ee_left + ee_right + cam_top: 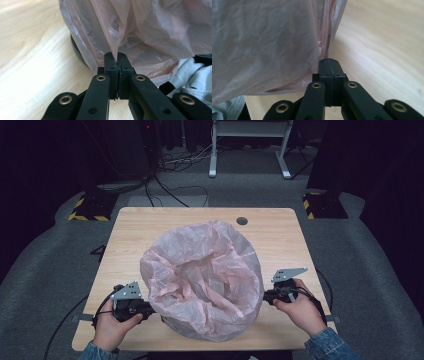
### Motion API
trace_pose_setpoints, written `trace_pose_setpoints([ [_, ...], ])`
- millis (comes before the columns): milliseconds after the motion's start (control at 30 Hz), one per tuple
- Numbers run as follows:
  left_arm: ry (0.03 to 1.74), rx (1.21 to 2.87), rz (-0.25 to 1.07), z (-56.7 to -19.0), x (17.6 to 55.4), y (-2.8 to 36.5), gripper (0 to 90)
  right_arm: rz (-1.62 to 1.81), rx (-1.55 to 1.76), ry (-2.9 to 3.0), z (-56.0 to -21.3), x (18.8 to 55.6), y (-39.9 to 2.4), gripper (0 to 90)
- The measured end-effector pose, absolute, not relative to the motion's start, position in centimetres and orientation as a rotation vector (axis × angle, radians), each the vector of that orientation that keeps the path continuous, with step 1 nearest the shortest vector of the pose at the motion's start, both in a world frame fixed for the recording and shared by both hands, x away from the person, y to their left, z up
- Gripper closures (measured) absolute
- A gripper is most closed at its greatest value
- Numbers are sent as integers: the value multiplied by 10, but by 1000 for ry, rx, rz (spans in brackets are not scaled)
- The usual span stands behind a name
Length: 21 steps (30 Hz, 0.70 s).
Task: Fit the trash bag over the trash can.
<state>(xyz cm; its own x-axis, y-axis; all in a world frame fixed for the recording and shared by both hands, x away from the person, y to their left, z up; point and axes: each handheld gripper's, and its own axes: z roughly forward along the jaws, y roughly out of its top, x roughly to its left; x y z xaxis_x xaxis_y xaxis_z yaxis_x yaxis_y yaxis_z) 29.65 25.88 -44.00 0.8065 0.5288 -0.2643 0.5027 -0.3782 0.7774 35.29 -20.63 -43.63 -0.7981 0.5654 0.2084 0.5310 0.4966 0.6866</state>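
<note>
Two grippers, left gripper [150, 310], right gripper [266, 295], one pink bag [202, 275]

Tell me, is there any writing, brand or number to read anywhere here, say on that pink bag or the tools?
No readable text anywhere.
Pink plastic bag: plain, no print.
Left gripper and right gripper: no markings.
Wooden table: bare.
Yellow-and-black striped bases on the floor: warning stripes, no words.

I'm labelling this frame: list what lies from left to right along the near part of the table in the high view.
Left hand → left gripper → pink plastic bag → right gripper → right hand.
</note>
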Motion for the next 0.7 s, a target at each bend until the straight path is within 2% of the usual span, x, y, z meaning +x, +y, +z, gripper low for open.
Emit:
trace_pose_setpoints([
  [200, 803, 2052, 8, -460, 293, 264, 881, 1162, 1013, 2710, -456, 345, -212, 900],
  [433, 831, 2043, 0, -471, 288, 272, 870, 1156, 1053, 2692, -463, 339, -227, 900],
  [500, 825, 2029, 8, -472, 286, 273, 836, 1164, 1061, 2693, -465, 337, -231, 900],
  [533, 805, 2013, 23, -472, 286, 274, 781, 1176, 1065, 2698, -465, 336, -232, 888],
  [633, 781, 1946, 56, -466, 282, 276, 562, 1219, 1067, 2629, -464, 334, -237, 544],
  [667, 780, 1926, 72, -462, 281, 277, 473, 1247, 1062, 2598, -462, 333, -239, 468],
  [700, 773, 1911, 80, -458, 279, 278, 420, 1292, 1076, 2575, -459, 333, -241, 409],
])
